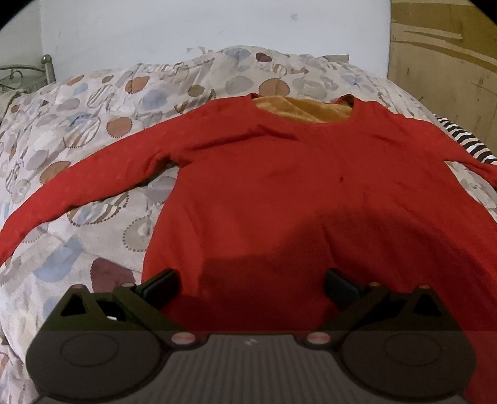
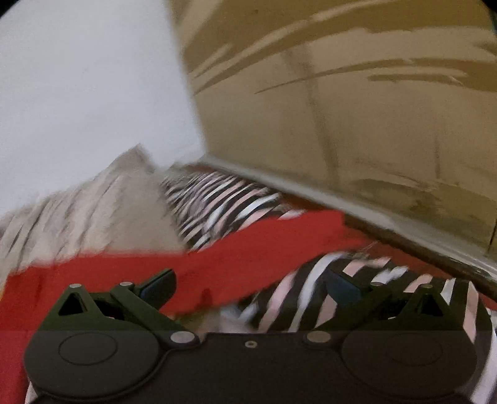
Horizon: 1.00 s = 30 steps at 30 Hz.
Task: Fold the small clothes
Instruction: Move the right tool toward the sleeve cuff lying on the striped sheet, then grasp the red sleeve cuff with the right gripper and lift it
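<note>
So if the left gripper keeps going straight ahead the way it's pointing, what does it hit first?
Most likely the red long-sleeved shirt spread flat on the patterned bedspread: the open left gripper points over its hem. Depth is uncertain.

A plain red sweater (image 1: 279, 192) is showing a mustard-orange lining (image 1: 306, 110) at the neck. The bedspread (image 1: 77, 130) is wearing brown, blue and grey circles on off-white. A striped cloth (image 2: 223, 205) is showing black, white and pale pink. The wall (image 1: 186, 28) is looking pale grey-white, the board (image 2: 357, 108) tan.
</note>
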Available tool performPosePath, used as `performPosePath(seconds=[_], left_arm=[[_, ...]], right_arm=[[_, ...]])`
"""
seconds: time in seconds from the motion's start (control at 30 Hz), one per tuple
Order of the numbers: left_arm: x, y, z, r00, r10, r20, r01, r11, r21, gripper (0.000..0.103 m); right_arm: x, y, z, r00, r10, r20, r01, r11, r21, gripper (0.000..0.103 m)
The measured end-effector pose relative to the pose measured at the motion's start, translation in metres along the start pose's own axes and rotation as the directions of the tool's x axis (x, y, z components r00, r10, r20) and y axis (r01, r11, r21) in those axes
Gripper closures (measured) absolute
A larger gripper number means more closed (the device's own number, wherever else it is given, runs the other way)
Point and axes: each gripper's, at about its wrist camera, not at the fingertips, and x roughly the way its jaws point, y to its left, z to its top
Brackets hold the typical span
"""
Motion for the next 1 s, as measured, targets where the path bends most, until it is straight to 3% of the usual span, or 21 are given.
performPosePath(seconds=[0.17,0.27,0.4,0.6,0.8,1.0], left_arm=[[0.001,-0.002,0.001,1.000,0.005,-0.003,-0.004,1.000,0.010,0.000],[0.002,0.000,0.001,1.000,-0.005,-0.008,0.005,1.000,-0.002,0.000],[0.001,-0.001,-0.001,1.000,0.002,-0.003,-0.002,1.000,0.004,0.001],[0.001,-0.002,0.000,1.000,0.001,-0.015,-0.001,1.000,-0.005,0.001],[-0.001,0.004,0.004,0.999,-0.030,-0.024,0.029,0.999,-0.031,0.000],[-0.004,0.019,0.013,0.997,-0.083,-0.004,0.082,0.991,-0.110,0.000]], right_arm=[[0.041,-0.021,0.012,0.994,-0.098,-0.048,0.104,0.985,0.141,0.004],[0.050,-0.029,0.012,0.985,-0.164,-0.054,0.172,0.962,0.211,0.016],[0.055,-0.033,0.008,0.972,-0.231,-0.044,0.235,0.950,0.205,0.024],[0.075,-0.055,0.008,0.977,-0.196,-0.082,0.212,0.928,0.306,0.042],[0.075,-0.055,0.017,0.990,-0.129,-0.053,0.140,0.917,0.374,0.093],[0.052,-0.019,0.037,0.992,-0.118,0.046,0.104,0.968,0.229,0.097]])
